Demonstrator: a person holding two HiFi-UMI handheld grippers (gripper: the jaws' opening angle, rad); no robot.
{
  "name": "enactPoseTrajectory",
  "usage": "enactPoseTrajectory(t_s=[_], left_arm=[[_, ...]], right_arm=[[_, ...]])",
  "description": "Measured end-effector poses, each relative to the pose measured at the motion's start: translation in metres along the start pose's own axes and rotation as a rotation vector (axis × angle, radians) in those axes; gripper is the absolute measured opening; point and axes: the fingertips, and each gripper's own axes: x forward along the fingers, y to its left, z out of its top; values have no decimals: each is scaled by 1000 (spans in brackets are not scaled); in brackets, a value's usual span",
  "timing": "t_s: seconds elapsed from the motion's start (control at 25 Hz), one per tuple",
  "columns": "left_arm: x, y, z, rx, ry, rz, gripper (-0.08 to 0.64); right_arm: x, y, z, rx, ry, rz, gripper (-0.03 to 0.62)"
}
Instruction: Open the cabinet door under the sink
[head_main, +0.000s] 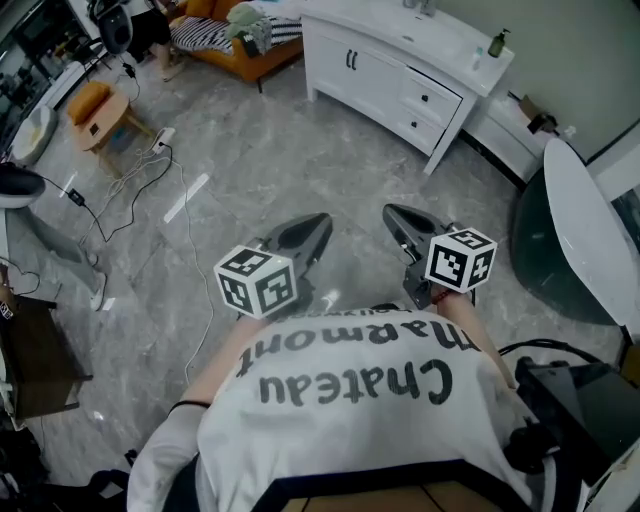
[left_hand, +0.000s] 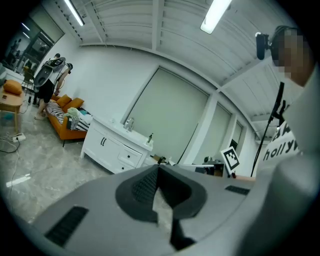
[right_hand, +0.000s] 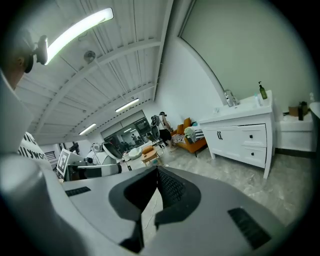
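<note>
The white sink cabinet (head_main: 385, 72) stands at the far side of the room, well away from both grippers. Its two doors carry dark handles (head_main: 351, 60) at the left part, with drawers to their right. It also shows in the left gripper view as the cabinet (left_hand: 112, 146) and in the right gripper view as the cabinet (right_hand: 242, 137). My left gripper (head_main: 321, 222) and right gripper (head_main: 391, 213) are held side by side in front of my chest, pointing toward it over bare floor. Both are shut with nothing between the jaws, as the left gripper (left_hand: 159, 168) and right gripper (right_hand: 156, 170) show in their own views.
An orange sofa (head_main: 232, 42) and a small wooden table (head_main: 100, 115) stand at the far left. Cables (head_main: 135, 190) trail over the marble floor. A round table (head_main: 585, 235) is at the right. A low white shelf (head_main: 520, 120) adjoins the cabinet, and a soap bottle (head_main: 497, 43) stands on top.
</note>
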Motion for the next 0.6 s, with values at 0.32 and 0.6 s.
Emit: enactPoseTrajectory(t_s=[0.32, 0.6], left_arm=[[-1, 16, 2, -9, 15, 17, 5], [10, 38, 28, 18, -18, 50, 5]], right_arm=[[18, -1, 7, 57, -5, 51, 12], [44, -14, 19, 4, 19, 58, 12]])
